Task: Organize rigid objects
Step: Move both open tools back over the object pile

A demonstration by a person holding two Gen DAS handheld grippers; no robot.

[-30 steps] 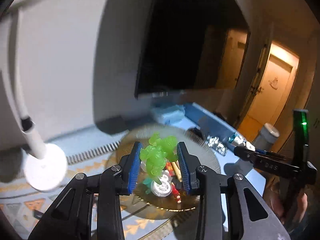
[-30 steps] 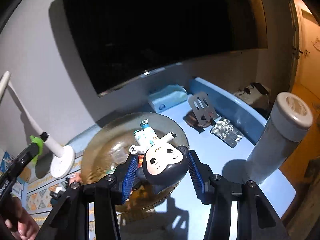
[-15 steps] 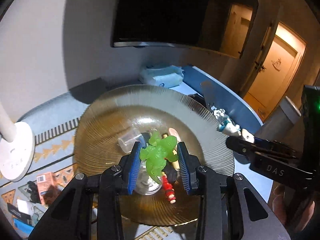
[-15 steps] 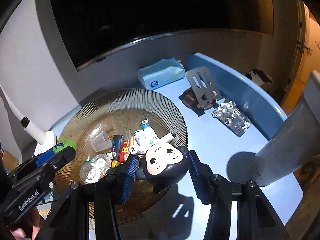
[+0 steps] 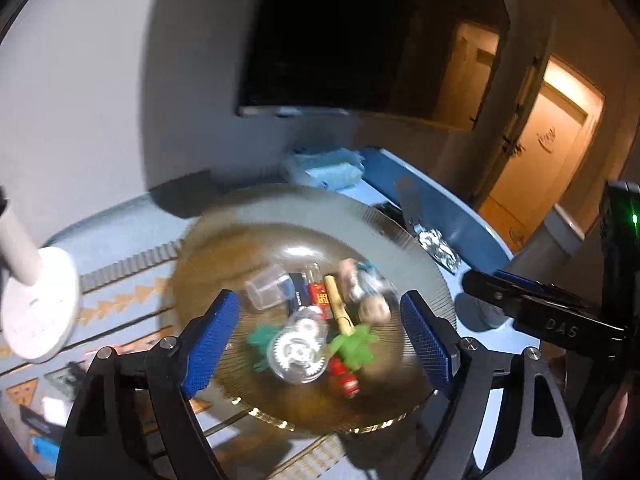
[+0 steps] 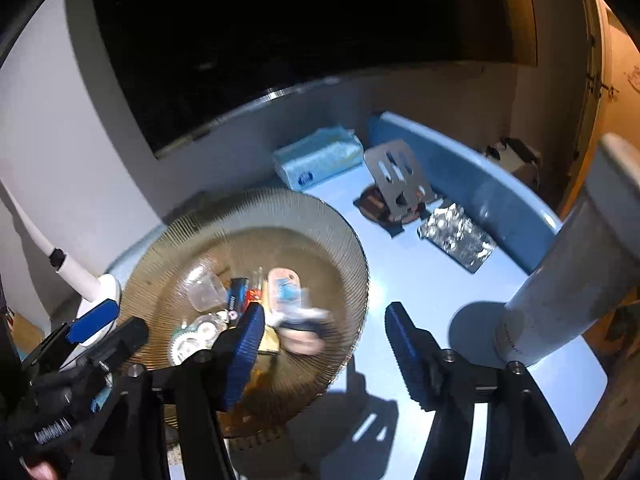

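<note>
the plate [image 6: 344, 240] sits on the worktop [image 6: 420, 288] with toys [image 5: 352, 344] and batteries [image 5: 316, 292] piled in it; the tissue pack [image 6: 316, 158] lies behind, the foil strip [image 6: 456, 236] to its right.

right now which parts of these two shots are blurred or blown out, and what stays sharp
Left wrist view: the toys on the ribbed plate smear with motion, the lit doorway glares orange, the left gripper stays sharp. Right wrist view: the doll is blurred, the right gripper is crisp and throws hard shadows on the blue table.
</note>
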